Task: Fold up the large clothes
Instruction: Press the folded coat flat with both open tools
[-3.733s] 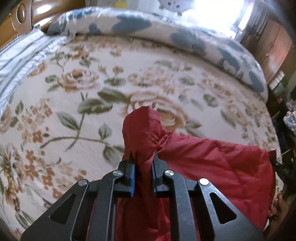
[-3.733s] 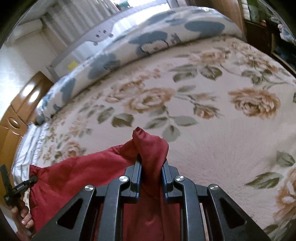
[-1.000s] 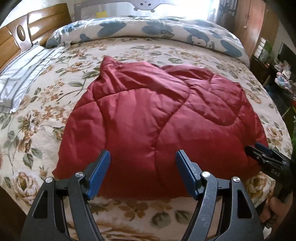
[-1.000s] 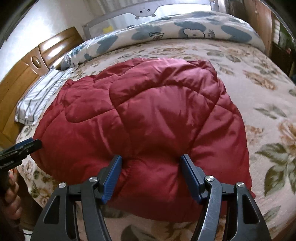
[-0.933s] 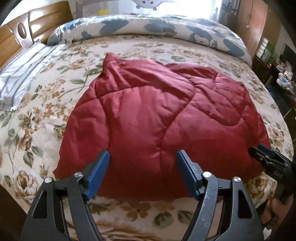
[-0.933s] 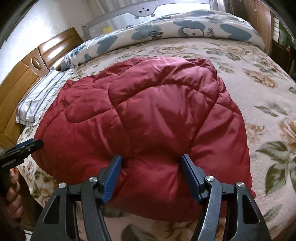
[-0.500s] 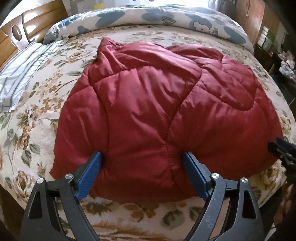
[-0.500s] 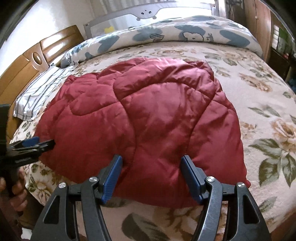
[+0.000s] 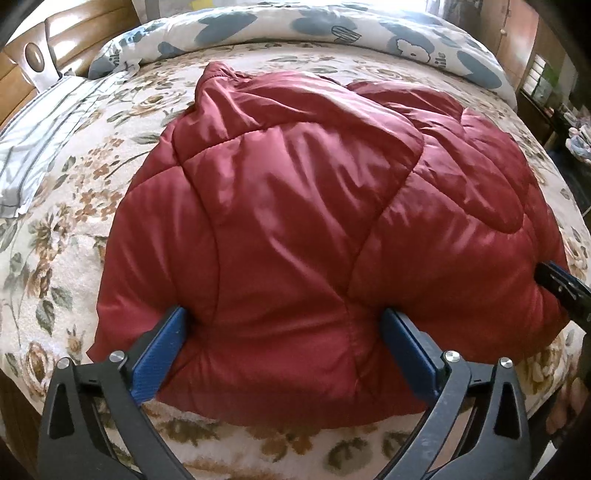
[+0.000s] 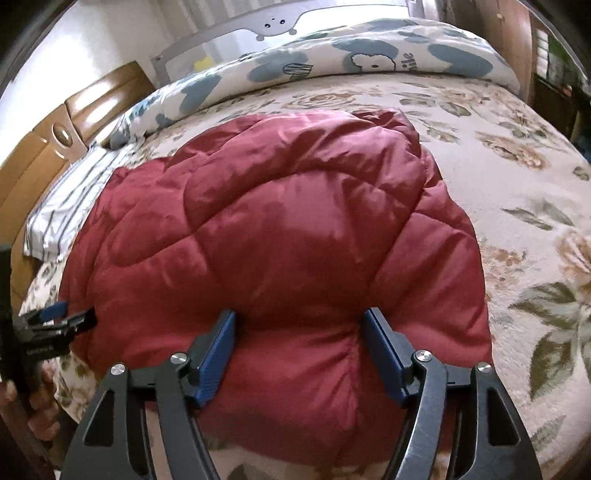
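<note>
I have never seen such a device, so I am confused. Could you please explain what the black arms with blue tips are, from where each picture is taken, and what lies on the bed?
There is no robot here. A person holds a two-finger gripper in each hand, and a camera on each gripper looks forward along its fingers. One picture is from the left gripper, the other from the right gripper. The blue parts are the finger pads.

A red quilted jacket lies spread on a bed with a floral blanket; a blue-patterned duvet lies behind it.

Both grippers stand open, astride the jacket's near edge. The left jaws have just been opening. Nothing is lifted.
</note>
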### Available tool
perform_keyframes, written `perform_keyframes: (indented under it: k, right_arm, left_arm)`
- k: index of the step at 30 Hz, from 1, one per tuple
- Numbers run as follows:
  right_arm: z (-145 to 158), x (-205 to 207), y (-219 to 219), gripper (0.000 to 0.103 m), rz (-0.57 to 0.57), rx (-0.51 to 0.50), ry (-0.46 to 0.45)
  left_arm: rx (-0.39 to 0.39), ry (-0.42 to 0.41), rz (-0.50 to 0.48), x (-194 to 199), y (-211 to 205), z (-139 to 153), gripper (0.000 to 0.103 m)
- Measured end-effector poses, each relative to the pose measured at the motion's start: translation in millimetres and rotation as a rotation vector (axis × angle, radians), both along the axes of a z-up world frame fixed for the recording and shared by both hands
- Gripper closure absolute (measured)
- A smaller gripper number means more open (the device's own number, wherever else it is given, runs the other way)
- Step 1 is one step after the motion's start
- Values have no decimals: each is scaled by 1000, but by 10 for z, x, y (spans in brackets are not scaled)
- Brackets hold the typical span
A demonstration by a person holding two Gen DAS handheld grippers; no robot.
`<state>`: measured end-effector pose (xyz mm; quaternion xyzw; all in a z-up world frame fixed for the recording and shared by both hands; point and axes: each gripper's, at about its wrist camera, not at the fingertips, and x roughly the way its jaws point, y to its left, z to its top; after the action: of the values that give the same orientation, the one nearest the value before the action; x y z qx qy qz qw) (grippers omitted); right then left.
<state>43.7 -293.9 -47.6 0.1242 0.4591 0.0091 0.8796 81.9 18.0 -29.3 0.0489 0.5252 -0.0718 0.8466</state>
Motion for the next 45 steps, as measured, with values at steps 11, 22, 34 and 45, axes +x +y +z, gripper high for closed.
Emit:
perform_keyframes:
  k: [11, 22, 34, 45]
  right_arm:
    - [-29, 4, 0, 32, -23, 5, -33]
    - [114, -46, 37, 32, -36, -28, -53]
    - [408, -35, 286, 30, 67, -25, -101]
    - [268, 199, 379, 29, 84, -44, -46]
  left_arm:
    - [19, -22, 29, 24, -46, -19, 0]
    - [35, -24, 35, 16, -71, -25, 0]
    - [-67, -49, 44, -27, 39, 283, 0]
    - [-29, -26, 29, 256, -147, 246, 0]
